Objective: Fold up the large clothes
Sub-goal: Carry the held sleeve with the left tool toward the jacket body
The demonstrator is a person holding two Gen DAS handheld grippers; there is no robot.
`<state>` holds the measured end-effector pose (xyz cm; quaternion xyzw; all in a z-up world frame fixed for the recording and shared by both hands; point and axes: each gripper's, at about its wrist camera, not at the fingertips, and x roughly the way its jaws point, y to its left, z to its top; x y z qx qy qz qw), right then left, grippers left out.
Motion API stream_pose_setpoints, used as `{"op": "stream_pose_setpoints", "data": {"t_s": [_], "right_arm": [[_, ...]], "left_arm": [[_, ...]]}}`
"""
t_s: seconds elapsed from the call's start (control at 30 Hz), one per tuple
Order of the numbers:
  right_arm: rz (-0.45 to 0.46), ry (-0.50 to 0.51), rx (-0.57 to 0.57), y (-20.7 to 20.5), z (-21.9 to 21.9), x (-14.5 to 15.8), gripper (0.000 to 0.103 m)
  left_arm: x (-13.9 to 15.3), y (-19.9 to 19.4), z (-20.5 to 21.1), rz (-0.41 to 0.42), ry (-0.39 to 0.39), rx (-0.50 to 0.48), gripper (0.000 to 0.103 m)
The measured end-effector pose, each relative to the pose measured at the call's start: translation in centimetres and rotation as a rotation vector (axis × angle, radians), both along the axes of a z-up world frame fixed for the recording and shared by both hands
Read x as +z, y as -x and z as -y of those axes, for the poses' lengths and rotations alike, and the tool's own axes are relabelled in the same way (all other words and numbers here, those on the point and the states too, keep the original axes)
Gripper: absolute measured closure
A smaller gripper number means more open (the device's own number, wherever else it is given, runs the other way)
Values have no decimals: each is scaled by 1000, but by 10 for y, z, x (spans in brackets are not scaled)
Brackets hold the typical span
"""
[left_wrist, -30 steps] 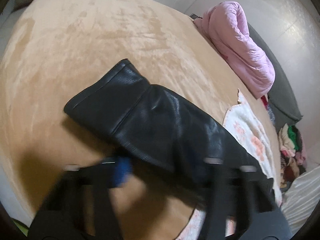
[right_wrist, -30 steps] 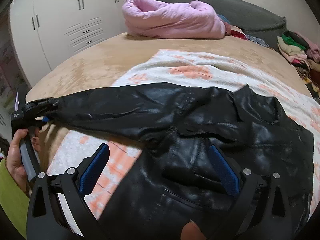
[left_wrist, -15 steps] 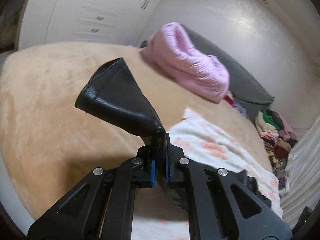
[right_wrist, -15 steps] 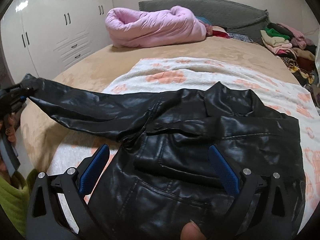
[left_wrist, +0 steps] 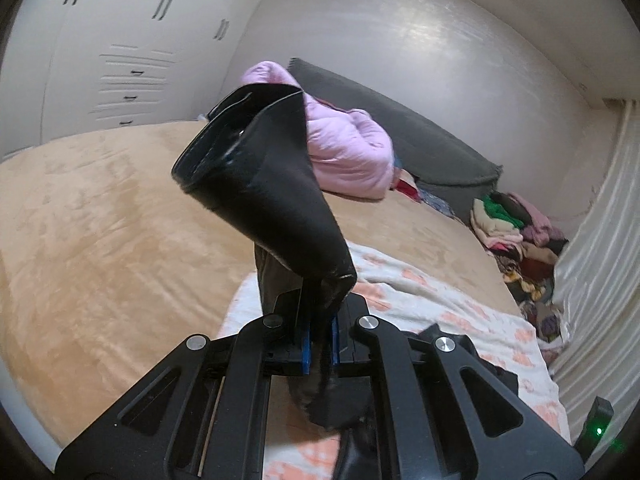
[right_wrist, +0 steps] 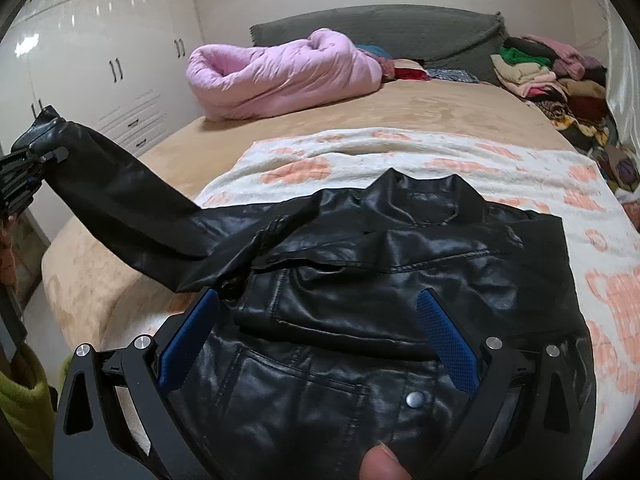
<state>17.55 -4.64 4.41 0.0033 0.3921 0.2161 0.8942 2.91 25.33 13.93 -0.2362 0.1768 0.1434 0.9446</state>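
Black leather jacket (right_wrist: 360, 292) flat on floral blanket (right_wrist: 520, 160), likely heavy, stiff-creasing, slick; left gripper (left_wrist: 320, 344) clamped on raised sleeve cuff (left_wrist: 256, 160), the sensible hold; right gripper (right_wrist: 320, 344) spread, grasping nothing.

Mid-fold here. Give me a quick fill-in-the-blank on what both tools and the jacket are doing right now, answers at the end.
1. The left tool is shut on the jacket's ____, holding it raised off the bed.
2. The right tool hovers over the black leather jacket with its jaws ____.
3. The jacket's body lies on a white blanket with ____ flower patches.
4. Near the grey headboard sits a rolled ____ quilt.

Answers: sleeve; open; orange; pink
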Motion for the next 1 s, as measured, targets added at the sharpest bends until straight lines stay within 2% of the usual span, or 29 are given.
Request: {"op": "stream_pose_setpoints", "data": {"t_s": [0.57,1.0], "right_arm": [[-6,-103,-148,-1,77,5,4],[-12,-169,-304,-6,144,-1,4]], "left_arm": [[13,-33,80,-16,-97,-164,102],[10,-78,164,-45,-141,-344,103]]}}
